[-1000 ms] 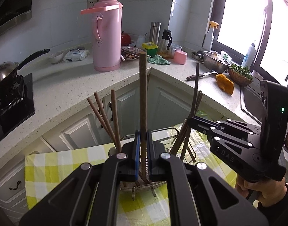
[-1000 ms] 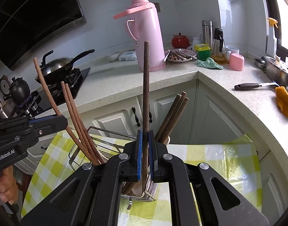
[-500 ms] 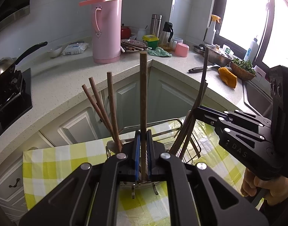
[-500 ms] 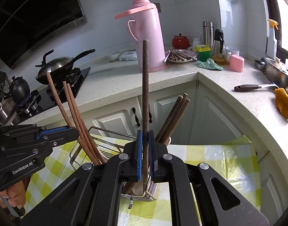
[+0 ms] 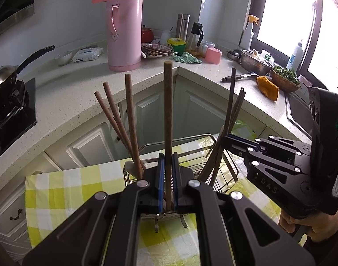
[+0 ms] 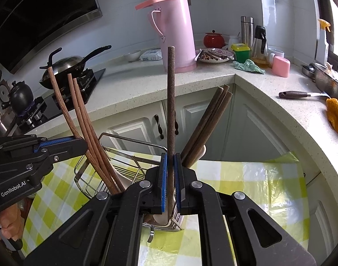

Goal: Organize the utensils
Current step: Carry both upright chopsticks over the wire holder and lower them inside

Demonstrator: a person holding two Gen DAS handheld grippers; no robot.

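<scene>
**Two chopsticks pinched above the rack**

Kitchen counter curves behind a yellow checked cloth [image 5: 64, 190], and on the cloth stands the wire rack [image 6: 115, 168], the landmark for all else. Left claw [image 5: 167, 184] is pressed together on one upright chopstick [image 5: 168, 119] just over the rack's near edge. Right claw [image 6: 170, 184] likewise pinches its own chopstick [image 6: 171, 102], tip down at the rack's cup. Three sticks [image 6: 80, 119] lean out of the rack's left side by the left claw, and three darker ones [image 6: 204, 128] lean out at the right behind a pale spoon.

Judging by this, most sticks are already sorted into the rack; the two held ones remain to be seated and let go. A plate of more sticks [image 6: 213, 55] sits far behind the rack by the pink flask [image 6: 175, 28], perhaps still to come.

Against a second ago, both held sticks sit lower toward the rack, and the two claws have drawn closer across it
</scene>
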